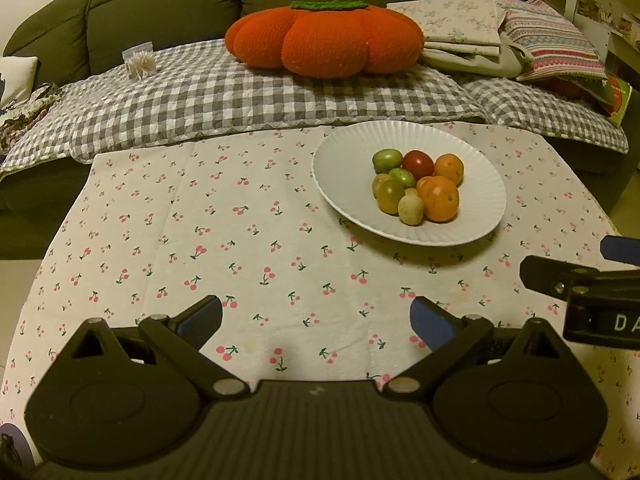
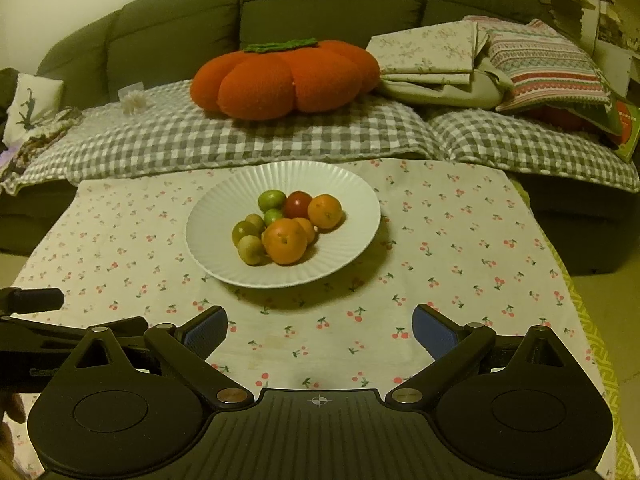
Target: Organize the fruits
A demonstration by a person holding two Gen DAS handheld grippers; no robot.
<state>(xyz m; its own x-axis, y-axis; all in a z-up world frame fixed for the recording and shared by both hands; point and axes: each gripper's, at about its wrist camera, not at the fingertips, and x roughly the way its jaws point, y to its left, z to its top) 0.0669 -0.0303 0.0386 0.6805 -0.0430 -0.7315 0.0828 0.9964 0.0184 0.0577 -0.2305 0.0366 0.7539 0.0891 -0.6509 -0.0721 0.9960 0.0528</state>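
A white ribbed plate (image 1: 352, 192) (image 2: 224, 256) stands on the cherry-print tablecloth (image 1: 200, 240) (image 2: 460, 248) and holds a pile of several small fruits: oranges (image 1: 440, 198) (image 2: 285, 241), a red one (image 1: 418, 165) (image 2: 298, 204) and green and yellowish ones (image 1: 387, 161) (image 2: 270, 200). My left gripper (image 1: 316, 322) is open and empty, low over the cloth, near and left of the plate. My right gripper (image 2: 320, 332) is open and empty, in front of the plate. The right gripper also shows at the right edge of the left wrist view (image 1: 580, 284).
A sofa with a grey checked blanket (image 1: 240, 100) (image 2: 280, 136) runs behind the table. On it lie an orange pumpkin cushion (image 1: 324, 40) (image 2: 284, 80), folded linens (image 1: 460, 28) (image 2: 432, 60) and a striped pillow (image 1: 552, 44) (image 2: 548, 68).
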